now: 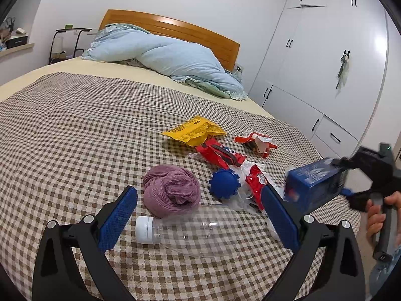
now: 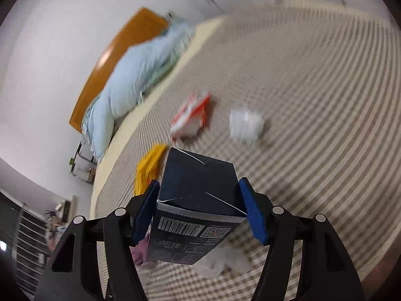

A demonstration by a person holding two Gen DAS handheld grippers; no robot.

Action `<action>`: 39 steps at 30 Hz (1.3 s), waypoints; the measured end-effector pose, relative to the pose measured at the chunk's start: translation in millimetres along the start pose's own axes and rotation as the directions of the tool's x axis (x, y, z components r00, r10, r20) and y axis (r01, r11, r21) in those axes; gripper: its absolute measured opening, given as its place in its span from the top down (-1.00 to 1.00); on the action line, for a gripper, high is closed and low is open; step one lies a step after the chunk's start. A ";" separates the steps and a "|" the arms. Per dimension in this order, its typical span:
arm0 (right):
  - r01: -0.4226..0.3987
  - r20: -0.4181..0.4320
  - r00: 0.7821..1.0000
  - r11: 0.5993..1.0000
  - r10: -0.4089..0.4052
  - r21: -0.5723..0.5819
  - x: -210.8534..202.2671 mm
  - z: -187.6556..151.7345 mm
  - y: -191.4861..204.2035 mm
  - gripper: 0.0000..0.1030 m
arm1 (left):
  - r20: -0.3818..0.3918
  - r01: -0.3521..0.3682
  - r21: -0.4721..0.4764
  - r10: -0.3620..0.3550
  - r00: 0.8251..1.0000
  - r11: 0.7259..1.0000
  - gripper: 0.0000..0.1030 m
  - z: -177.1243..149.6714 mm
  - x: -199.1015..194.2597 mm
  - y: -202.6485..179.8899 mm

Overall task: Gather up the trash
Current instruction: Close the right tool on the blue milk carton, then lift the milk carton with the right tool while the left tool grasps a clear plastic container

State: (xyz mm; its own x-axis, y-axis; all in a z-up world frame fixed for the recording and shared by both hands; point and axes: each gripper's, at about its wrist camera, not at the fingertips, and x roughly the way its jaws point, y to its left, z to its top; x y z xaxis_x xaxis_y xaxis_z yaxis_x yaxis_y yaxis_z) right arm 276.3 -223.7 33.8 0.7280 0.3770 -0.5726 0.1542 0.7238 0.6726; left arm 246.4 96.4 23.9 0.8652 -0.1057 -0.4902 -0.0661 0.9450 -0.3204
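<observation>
Bed (image 1: pixel 75 125) is holding the litter; I'm pinching the box (image 2: pixel 198 200) aloft in my right gripper (image 2: pixel 200 210) for binning, left gripper (image 1: pixel 198 215) gaping around the bottle (image 1: pixel 190 230).

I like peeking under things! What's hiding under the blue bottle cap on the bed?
The blue cap sits on crumpled clear plastic, beside a red wrapper. Whatever lies directly beneath is covered.

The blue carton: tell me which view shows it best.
The right wrist view: the blue carton fills the centre, sharp, clamped by the right gripper, barcode visible. The left wrist view catches it blurred at the right edge.
</observation>
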 end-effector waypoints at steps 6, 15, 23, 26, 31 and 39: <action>0.257 0.264 0.948 0.915 -0.176 -0.312 -42.4 -10.3 30.9 -0.22 | -0.001 0.001 0.001 -0.001 1.000 1.000 -0.86 -2.0 -0.4 -1.7; 0.487 0.420 0.873 0.473 -0.247 -0.734 -3.7 -113.5 40.7 -0.22 | 0.003 -0.006 0.000 0.006 1.000 1.000 -0.86 -3.0 -3.5 -0.7; 0.443 0.388 0.896 0.473 -0.216 -0.761 -12.9 -131.4 23.7 -0.22 | 0.003 -0.019 -0.006 0.019 1.000 1.000 -0.86 -1.8 -4.8 3.9; 0.409 0.353 0.912 0.488 -0.207 -0.771 -23.0 -138.9 23.9 -0.22 | -0.004 -0.023 -0.012 0.023 1.000 1.000 -0.86 -1.6 -4.7 5.5; 0.358 0.280 0.933 0.523 -0.225 -0.773 -34.1 -147.3 20.5 -0.21 | -0.015 -0.033 0.011 0.033 0.999 0.999 -0.86 -2.1 -6.4 4.6; 0.342 0.259 0.939 0.526 -0.228 -0.779 -44.4 -172.9 10.5 -0.18 | -0.076 -0.093 0.072 0.098 0.992 0.993 -0.86 -10.3 4.1 1.6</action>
State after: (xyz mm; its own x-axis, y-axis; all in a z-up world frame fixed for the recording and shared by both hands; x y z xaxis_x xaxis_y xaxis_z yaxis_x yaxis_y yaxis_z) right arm 130.0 -133.0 -14.8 0.8212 0.0395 -0.5693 -0.1900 0.9596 -0.2075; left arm 244.8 94.4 13.1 0.8143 -0.0353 -0.5794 -0.1105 0.9705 -0.2144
